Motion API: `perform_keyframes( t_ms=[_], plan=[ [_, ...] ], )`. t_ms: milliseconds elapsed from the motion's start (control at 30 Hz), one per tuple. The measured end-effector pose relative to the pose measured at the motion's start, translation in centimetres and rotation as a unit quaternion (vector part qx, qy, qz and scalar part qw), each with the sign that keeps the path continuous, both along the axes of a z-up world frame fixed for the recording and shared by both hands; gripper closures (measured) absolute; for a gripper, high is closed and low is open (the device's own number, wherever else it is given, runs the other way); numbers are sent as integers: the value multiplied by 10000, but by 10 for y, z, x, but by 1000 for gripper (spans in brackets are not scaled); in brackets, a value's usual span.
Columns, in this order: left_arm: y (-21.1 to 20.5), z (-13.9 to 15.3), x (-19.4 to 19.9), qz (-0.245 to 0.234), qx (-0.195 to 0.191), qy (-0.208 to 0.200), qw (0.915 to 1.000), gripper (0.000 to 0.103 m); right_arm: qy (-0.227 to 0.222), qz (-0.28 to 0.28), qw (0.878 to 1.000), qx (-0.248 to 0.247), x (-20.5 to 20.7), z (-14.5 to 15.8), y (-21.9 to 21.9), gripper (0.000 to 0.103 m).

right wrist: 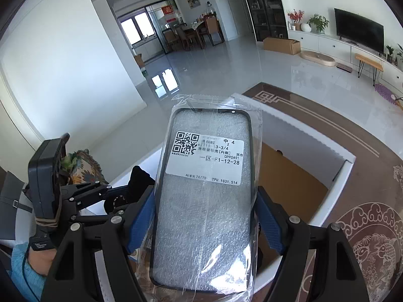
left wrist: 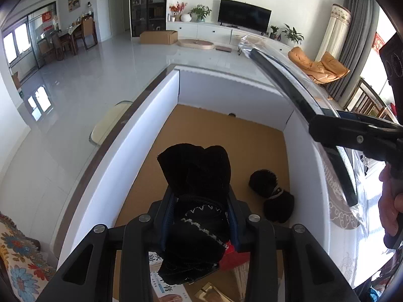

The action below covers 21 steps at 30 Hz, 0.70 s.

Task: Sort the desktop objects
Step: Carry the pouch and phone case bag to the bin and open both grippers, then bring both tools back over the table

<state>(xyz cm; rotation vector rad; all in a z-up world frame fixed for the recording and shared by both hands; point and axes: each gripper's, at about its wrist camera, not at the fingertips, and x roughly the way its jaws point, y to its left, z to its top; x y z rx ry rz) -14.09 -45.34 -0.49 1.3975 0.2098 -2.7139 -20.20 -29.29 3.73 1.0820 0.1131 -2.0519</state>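
Observation:
My left gripper (left wrist: pixel 201 196) is shut on a black glove-like cloth (left wrist: pixel 199 176) with white stitching and holds it above the brown floor of a white-walled box (left wrist: pixel 141 130). A black furry roll (left wrist: pixel 272 193) lies on the box floor to the right of it. My right gripper (right wrist: pixel 204 201) is shut on a black phone case in a clear plastic bag (right wrist: pixel 206 196) with a white QR label, held over the box (right wrist: pixel 302 136). In the left wrist view the case (left wrist: pixel 299 103) shows edge-on at the right.
Books and a red item (left wrist: pixel 234 254) lie in the box near its front. The box stands on a brown patterned table cover (right wrist: pixel 352 151). A floral cushion (left wrist: pixel 17 259) sits at the left. Beyond is a tiled living room floor (left wrist: pixel 100 58).

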Motion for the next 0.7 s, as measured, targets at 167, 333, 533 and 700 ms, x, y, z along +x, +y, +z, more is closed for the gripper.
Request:
perform_keyframes(
  t_ms=[167, 333, 533, 700],
  plan=[
    [-17, -31, -4, 74, -13, -368, 9993, 67, -145, 149, 9991, 376, 1, -45, -49, 27],
    [-27, -45, -4, 234, -217, -601, 9977, 43, -153, 265, 9979, 574, 1, -69, -69, 7],
    [-19, -42, 0, 331, -489, -538, 9968, 26, -100, 59, 9996, 263, 4, -57, -37, 7],
    [11, -28, 5, 231, -455, -281, 9983, 26, 224, -366, 9991, 29, 6, -34, 36, 7]
  ],
)
